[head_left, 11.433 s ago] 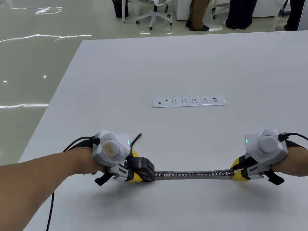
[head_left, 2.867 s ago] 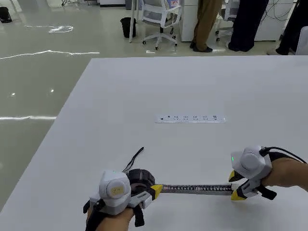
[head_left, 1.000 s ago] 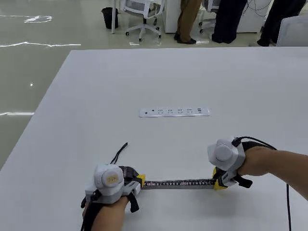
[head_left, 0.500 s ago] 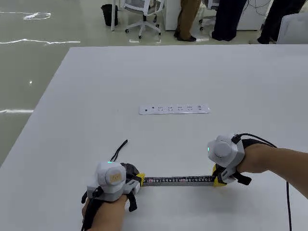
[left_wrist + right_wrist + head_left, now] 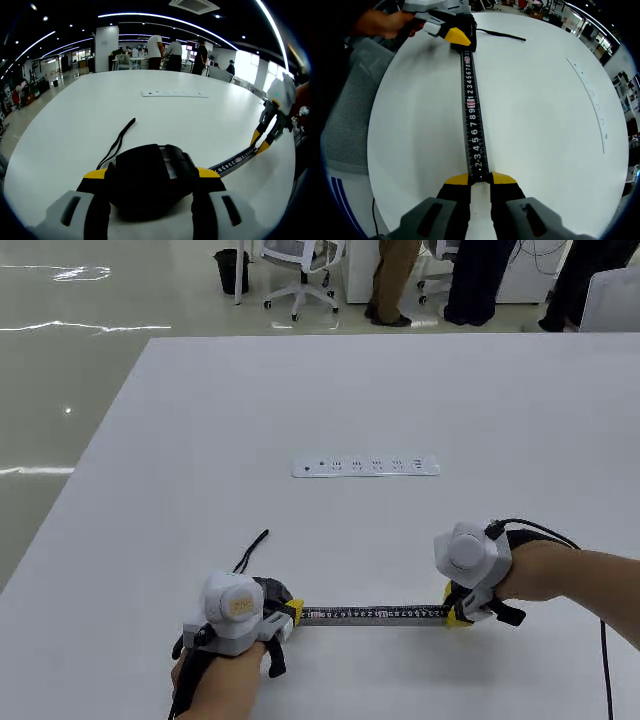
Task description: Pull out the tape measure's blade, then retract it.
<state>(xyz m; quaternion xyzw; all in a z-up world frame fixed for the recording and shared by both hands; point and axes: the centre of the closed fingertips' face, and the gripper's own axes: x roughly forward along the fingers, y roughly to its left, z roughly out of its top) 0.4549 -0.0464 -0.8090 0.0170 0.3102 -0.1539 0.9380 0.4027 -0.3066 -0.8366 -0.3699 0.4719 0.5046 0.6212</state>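
On the table (image 5: 400,390), left gripper (image 5: 152,173) holds tape measure (image 5: 149,162), right gripper (image 5: 480,178) its blade (image 5: 472,110).

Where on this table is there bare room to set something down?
Bare table lies beyond the power strip, and in the band between that strip and the blade. Crowded along the near edge: left hand-held gripper on the tape measure, its black strap, right hand-held gripper.

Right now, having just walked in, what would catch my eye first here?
A numbered tape blade lies stretched along the near side of the white table. The left gripper clamps the tape measure case at one end, the right gripper pinches the blade's tip at the other. Farther back lies a white power strip.
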